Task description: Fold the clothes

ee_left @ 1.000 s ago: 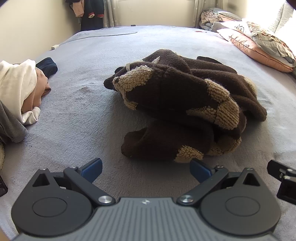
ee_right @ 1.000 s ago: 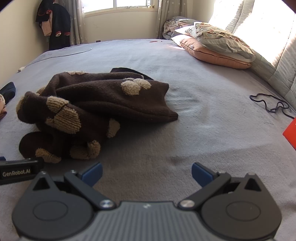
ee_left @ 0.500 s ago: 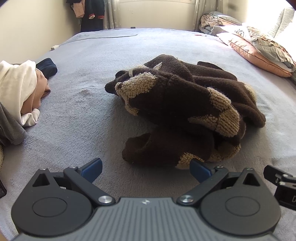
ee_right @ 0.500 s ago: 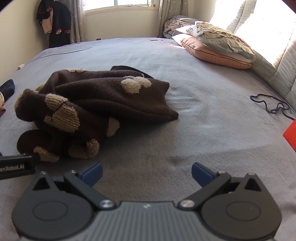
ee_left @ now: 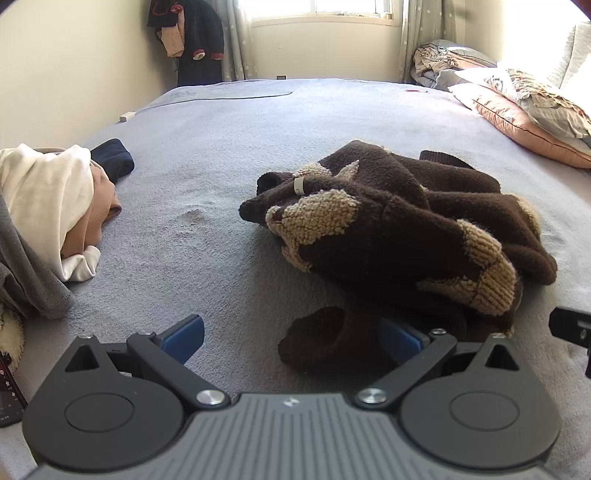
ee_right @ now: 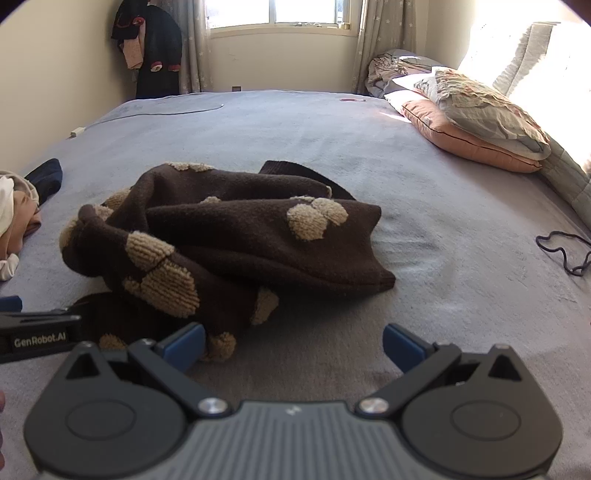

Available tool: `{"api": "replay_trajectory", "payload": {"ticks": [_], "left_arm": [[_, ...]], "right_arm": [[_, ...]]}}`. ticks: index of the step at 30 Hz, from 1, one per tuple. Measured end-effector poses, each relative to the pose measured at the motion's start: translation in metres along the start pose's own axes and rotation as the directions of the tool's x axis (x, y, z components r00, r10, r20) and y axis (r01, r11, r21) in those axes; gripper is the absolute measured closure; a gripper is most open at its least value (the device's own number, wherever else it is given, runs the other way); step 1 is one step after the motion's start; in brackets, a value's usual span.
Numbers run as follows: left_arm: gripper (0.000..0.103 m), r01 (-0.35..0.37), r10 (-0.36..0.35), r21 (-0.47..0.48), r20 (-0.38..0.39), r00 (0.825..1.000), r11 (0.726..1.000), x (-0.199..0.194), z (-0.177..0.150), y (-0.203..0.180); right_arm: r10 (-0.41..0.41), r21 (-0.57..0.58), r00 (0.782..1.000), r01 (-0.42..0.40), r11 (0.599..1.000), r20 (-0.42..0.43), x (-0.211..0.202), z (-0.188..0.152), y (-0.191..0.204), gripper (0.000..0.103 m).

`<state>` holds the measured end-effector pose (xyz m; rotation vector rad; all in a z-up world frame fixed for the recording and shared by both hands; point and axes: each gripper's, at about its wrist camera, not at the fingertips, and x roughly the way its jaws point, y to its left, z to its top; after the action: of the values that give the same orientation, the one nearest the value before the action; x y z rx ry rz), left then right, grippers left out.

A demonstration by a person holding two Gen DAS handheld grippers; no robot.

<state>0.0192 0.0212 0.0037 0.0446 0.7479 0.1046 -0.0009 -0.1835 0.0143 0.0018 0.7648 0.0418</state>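
Blue-padded jaws are being held wide apart, gripping nothing, on both the left gripper [ee_left: 291,338] and the right gripper [ee_right: 293,345]. A crumpled brown sweater [ee_left: 399,229] with tan patches is being approached, lying just ahead on the grey bed cover [ee_right: 443,258]; a clothes pile [ee_left: 40,221] is lying leftward.

Grey bedspread [ee_right: 424,177], stacked pillows [ee_right: 476,122] by the headboard, black cord [ee_right: 565,251], curtained window [ee_right: 277,14]
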Motion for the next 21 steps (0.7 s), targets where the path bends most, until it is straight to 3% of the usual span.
{"api": "replay_trajectory", "payload": {"ticks": [6,21], "left_arm": [[0.000,0.001,-0.001,0.007,-0.002,1.000,1.000,0.002,0.004,0.000],[0.000,0.010,-0.009,0.018,-0.015,1.000,1.000,0.005,0.009,-0.002]], "right_arm": [[0.031,0.040,0.999,-0.029,0.999,-0.030,0.005,0.010,-0.006,0.000],[0.022,0.024,1.000,-0.022,0.999,-0.007,0.008,0.021,-0.007,0.000]]}}
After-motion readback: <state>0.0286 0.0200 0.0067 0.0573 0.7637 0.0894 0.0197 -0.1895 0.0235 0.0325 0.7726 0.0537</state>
